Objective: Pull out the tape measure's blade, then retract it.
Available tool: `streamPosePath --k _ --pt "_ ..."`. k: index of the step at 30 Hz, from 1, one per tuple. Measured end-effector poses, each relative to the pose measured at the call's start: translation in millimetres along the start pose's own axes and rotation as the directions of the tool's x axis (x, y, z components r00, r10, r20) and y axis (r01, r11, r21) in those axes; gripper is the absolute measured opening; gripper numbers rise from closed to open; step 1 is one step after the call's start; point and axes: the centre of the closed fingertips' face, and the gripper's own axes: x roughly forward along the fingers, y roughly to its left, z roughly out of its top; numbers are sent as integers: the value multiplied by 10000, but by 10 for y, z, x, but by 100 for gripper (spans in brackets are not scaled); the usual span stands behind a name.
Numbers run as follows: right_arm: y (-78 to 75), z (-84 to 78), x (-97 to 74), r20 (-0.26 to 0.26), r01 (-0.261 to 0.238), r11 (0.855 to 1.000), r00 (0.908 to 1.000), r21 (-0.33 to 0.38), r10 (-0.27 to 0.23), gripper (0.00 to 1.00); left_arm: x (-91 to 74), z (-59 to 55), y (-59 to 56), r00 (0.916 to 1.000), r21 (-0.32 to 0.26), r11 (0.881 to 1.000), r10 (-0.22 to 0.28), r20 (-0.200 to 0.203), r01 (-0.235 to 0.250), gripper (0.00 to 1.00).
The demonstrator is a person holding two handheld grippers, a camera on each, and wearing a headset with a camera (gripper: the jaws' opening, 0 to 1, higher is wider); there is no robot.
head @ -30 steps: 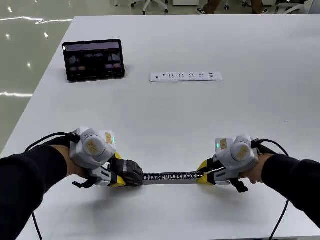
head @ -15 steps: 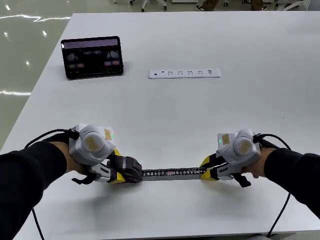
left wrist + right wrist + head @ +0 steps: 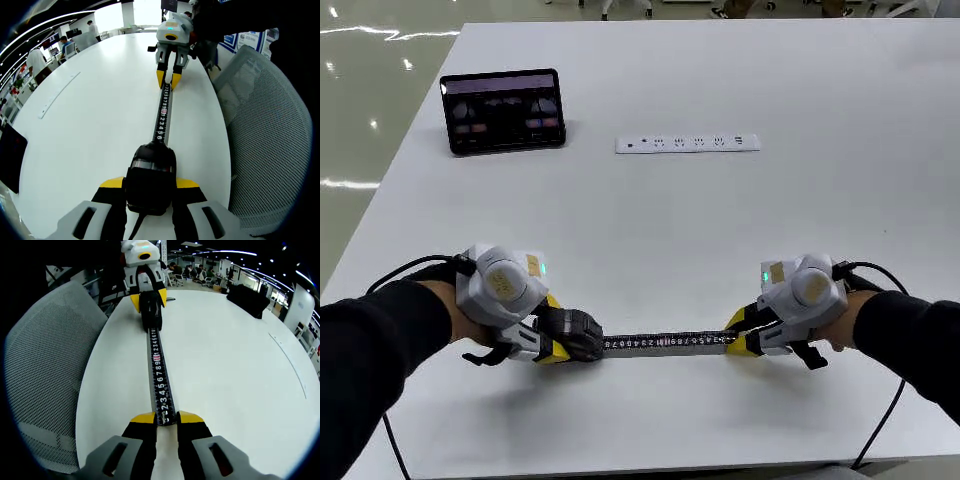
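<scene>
Tablet (image 3: 503, 110), power strip (image 3: 687, 144) beyond blade (image 3: 665, 342)

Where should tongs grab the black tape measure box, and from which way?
Probably pinch the black case by its two flat sides, coming from its back end, opposite where the blade comes out. Those sides look broad and parallel, and tongs there would not block the blade.

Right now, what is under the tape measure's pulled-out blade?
The white table lies beneath the blade. The right gripper covers its tip; the rest is inside the case in the left gripper.
</scene>
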Motion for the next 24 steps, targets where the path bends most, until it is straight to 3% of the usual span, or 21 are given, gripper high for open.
streamPosePath --k 24 --pt "-16 -50 -46 -103 9 9999 9999 158 -7 10 -12 14 -23 10000 -40 10000 3 26 -3 31"
